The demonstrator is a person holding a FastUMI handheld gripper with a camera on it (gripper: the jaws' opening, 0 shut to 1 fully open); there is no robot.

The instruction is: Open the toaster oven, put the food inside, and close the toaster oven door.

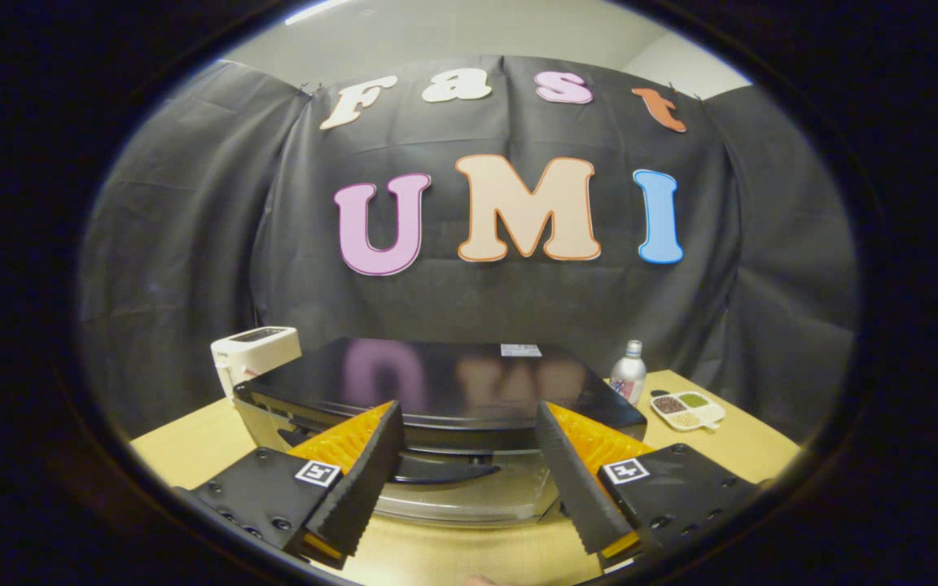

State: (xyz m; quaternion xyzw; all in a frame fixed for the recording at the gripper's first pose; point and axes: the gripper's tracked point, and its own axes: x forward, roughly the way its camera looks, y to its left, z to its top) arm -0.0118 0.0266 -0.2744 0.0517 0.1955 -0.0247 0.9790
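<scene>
One gripper here, two fingers spread wide, nothing between the pads. Right ahead sits one toaster oven, glossy black top, its front facing the fingers. The dark handle runs across between the two fingertips, just beyond them, untouched. Whether the door is fully closed I cannot tell; the pale glass front shows low between the fingers. One small white label sits on the oven top near the back edge.

Behind the oven to the left, one white toaster, close against the oven's corner. To the right of the oven, one small bottle with a silver cap, standing upright. Just beside it, farther right, one white divided dish with three compartments holding dark, green and pale contents. Everything rests on one yellow wooden table.
</scene>
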